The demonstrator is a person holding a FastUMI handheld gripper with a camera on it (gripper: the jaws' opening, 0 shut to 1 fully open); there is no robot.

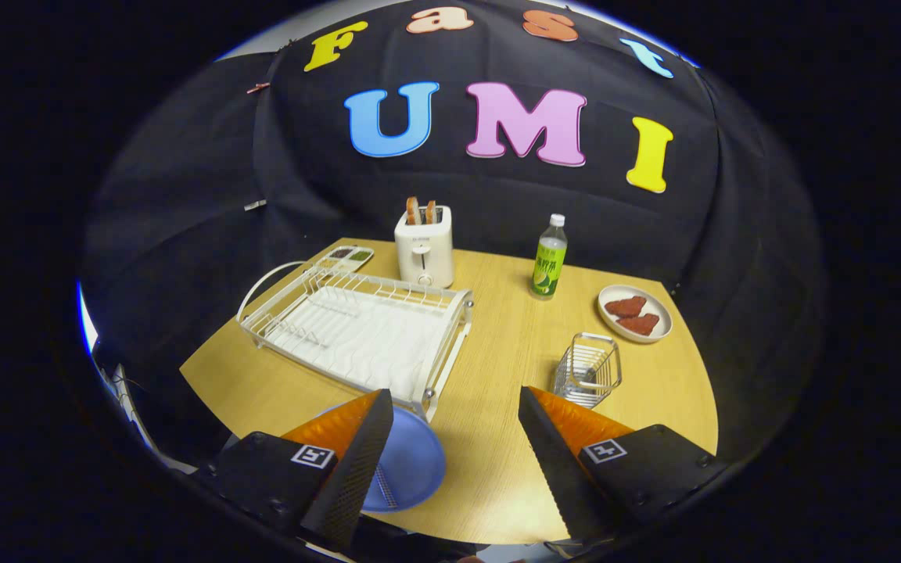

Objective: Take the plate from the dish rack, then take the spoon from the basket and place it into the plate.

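Plate (411, 461): blue, flat on the surface (497, 469) just in front of the emptied dish rack (357, 332), a spoon (386, 493) seemingly on it. Fingers (454, 461): spread wide, holding nothing. Basket (587, 369): wire, beyond the right finger. Toaster (424, 246), bottle (548, 258), food dish (635, 313): well behind, obstructing nothing.

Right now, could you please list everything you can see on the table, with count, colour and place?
Table: one, light wood, under everything.
Dish rack: one, white wire, beyond the left finger.
Blue plate: one, blue, on the table at the rack's near corner, partly behind the left finger; a thin ridged item lies on it, too hidden to identify.
Toaster: one, cream, behind the rack, toast in its slots.
Bottle: one, green label, white cap, right of the toaster.
Basket: one, wire, just beyond the right finger.
White dish: one, holding two red pieces, beyond the basket.
Small tray: one, white, behind the rack.
Gripper: one, fingers open, holding nothing.
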